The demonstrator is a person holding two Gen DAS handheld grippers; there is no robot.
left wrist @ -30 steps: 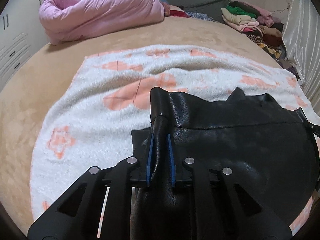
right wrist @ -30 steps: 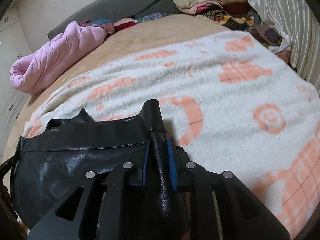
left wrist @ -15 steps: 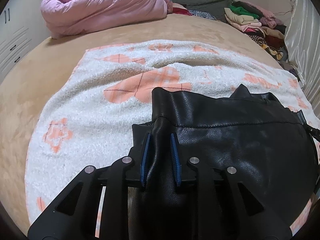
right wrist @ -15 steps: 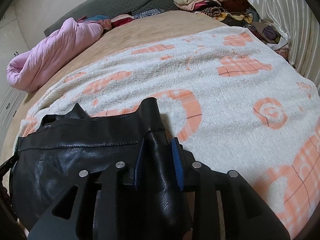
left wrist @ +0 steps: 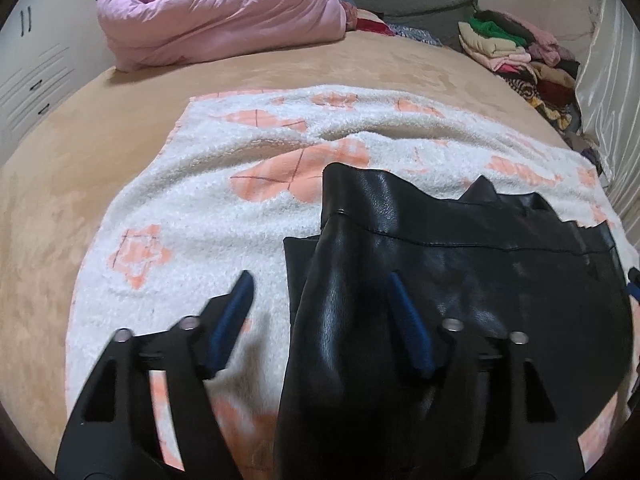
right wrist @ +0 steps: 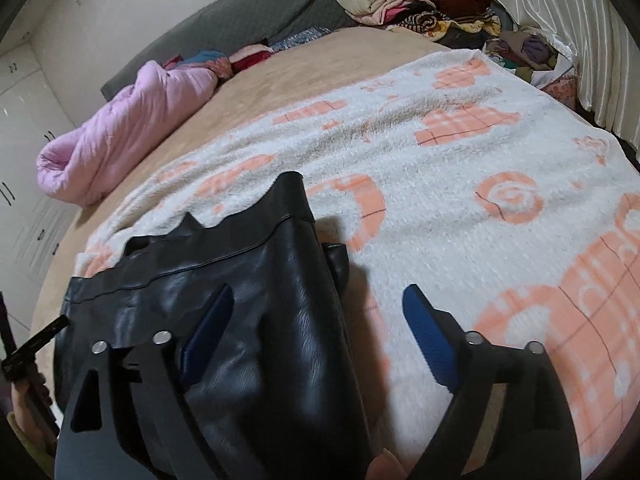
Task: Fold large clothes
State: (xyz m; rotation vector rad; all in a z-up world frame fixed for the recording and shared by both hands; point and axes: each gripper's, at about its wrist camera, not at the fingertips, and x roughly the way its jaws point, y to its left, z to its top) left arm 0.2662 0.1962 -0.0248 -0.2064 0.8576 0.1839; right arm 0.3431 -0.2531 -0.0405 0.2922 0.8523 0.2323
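Garment: black, glossy leather-like garment (left wrist: pixel 460 264), folded and lying on the white fleece blanket with peach shapes (left wrist: pixel 208 216); it sits at the blanket's near edge, its stitched hem running across and a small point of fabric sticking up along the far edge.
Blanket: spread over the tan bed cover (left wrist: pixel 80 152), which shows bare beyond the blanket's far and left sides.
Left gripper: left gripper (left wrist: pixel 320 312), black with blue pads, has its jaws opening; a raised ridge of the garment's left corner stands between them, and neither pad presses on it.
Left pads: one pad (left wrist: pixel 232 316) hangs over bare blanket just beside the garment, the other over the black material.
Right gripper: right gripper (right wrist: pixel 316 320) likewise has its jaws opening, spread wide, with the garment's right corner ridge between them and unpinched.
Right pads: one pad (right wrist: pixel 430 340) is over the blanket beside the garment, the other over the leather.
Beyond the blanket: rolled pink quilted duvet (left wrist: pixel 216 12) at the bed's far left; pile of mixed folded clothes (left wrist: pixel 516 56) at the far right; grey headboard cushion (right wrist: pixel 240 28) behind both.
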